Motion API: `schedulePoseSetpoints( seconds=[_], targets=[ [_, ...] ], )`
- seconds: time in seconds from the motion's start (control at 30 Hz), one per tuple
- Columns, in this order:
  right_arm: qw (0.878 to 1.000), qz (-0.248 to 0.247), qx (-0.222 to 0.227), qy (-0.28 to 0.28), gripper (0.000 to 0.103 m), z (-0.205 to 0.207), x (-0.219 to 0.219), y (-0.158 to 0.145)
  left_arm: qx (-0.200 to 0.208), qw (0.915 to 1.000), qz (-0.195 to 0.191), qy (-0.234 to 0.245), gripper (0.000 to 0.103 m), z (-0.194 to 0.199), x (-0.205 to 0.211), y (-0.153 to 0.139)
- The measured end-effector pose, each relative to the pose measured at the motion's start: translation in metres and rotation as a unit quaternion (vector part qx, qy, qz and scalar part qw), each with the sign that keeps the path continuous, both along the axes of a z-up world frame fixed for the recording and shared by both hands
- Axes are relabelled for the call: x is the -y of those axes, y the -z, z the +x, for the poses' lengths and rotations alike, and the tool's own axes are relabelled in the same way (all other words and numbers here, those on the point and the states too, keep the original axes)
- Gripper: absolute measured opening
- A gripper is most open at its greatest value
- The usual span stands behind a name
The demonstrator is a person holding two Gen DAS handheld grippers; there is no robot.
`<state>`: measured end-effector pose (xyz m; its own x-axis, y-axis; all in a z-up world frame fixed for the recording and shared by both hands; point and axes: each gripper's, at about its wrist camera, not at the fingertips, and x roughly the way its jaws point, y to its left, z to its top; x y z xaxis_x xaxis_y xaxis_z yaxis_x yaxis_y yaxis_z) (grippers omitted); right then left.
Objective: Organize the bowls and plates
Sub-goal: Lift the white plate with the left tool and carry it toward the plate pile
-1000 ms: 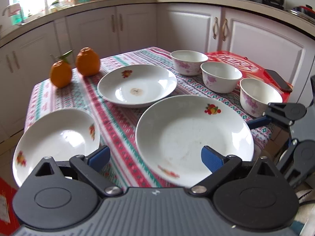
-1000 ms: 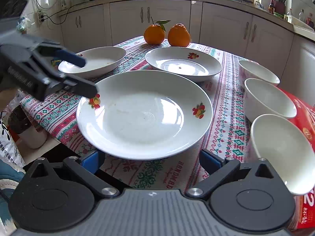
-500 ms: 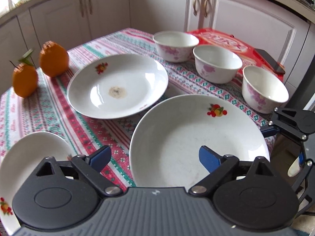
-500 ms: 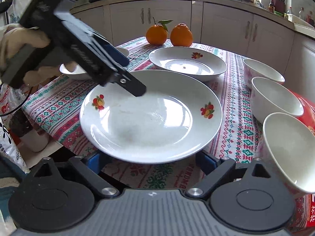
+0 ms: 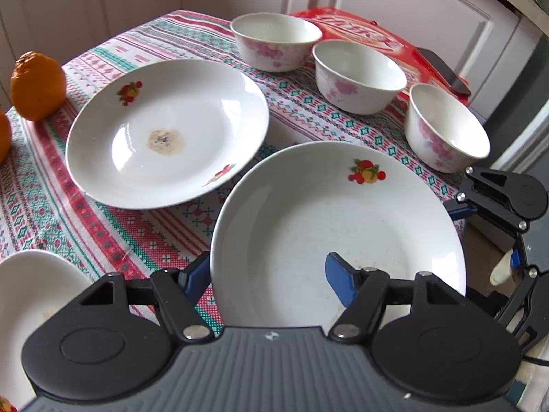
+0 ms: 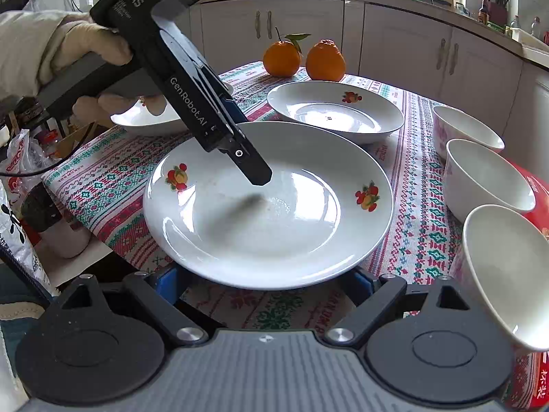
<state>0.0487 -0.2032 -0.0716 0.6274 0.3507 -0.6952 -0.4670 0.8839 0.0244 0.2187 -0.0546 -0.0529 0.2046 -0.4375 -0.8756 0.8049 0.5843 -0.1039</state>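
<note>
Woven tablecloth (image 5: pixel 113 233), red and green pattern: all items are carried on it.

Large plate (image 5: pixel 343 213), white porcelain, fruit motif: the task's thing, set at the table's near edge. Since a second ago the left gripper (image 5: pixel 267 271) has been brought across to it from the small plate's side. Its rim at 9 o'clock is now straddled, one finger inside the well, one outside. The jaws are half-narrowed and closing, with no pad yet pressed on the rim. A rim pinch is judged imminent, as a first step to stacking.

Right gripper (image 6: pixel 262 281): held at the plate's opposite rim, tips tucked below it, jaws fairly wide and closing; no grip is seen.

Middle plate (image 5: pixel 164 134), stained centre: at 11 o'clock, just beside.

Small plate (image 5: pixel 31 295): at 8 o'clock.

Three bowls (image 5: pixel 357 75): ranged from 12 to 2 o'clock, near enough to be knocked during a lift.

Orange (image 5: pixel 37 86): at 10 o'clock, well apart.
</note>
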Motion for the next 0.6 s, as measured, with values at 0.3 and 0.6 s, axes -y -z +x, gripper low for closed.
schedulePoseSetpoints(
  seconds=[0.3,0.6],
  targets=[
    [1.0,0.001,0.0,-0.003,0.094,0.0,0.001,0.0,-0.038,0.9989,0.008,0.027,0.07,0.012,0.006,0.002],
    [1.0,0.003,0.003,-0.002,0.095,0.0,0.001,0.001,-0.053,0.9978,0.009,0.039,0.069,0.018,0.007,0.001]
  ],
)
